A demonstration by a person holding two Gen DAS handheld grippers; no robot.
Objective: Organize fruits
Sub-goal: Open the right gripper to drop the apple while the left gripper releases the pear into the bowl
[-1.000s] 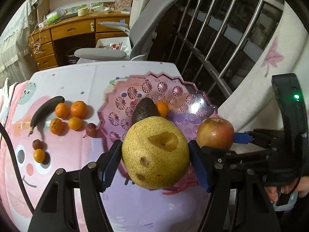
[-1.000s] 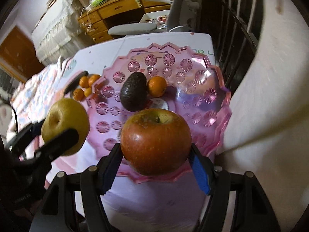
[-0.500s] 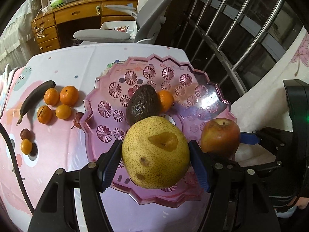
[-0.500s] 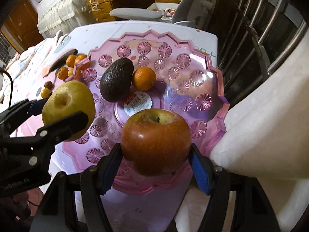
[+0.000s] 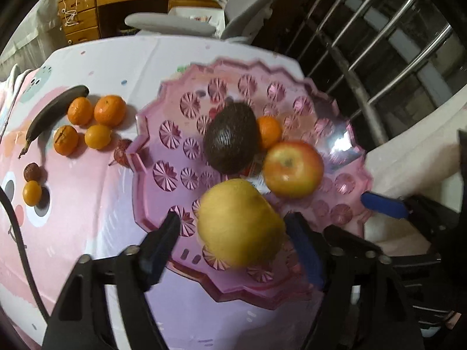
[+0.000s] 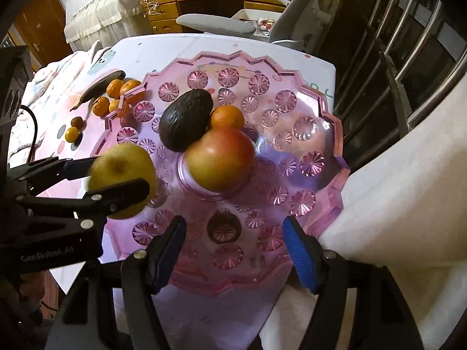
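Pear (image 5: 240, 223) and apple (image 6: 220, 159) on plate (image 6: 315, 204).
Both round, firm, prone to rolling; grip across widest part. Left tongs (image 5: 233, 233), right tongs (image 6: 235, 246) open.

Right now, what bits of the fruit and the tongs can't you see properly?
- Pear: smeared by motion in the left view; whether it rests on the plate is unclear.
- Left tongs: in the right view the near finger covers part of the pear.
- Apple: its underside is hidden.
- Brown fruit: too small to name.
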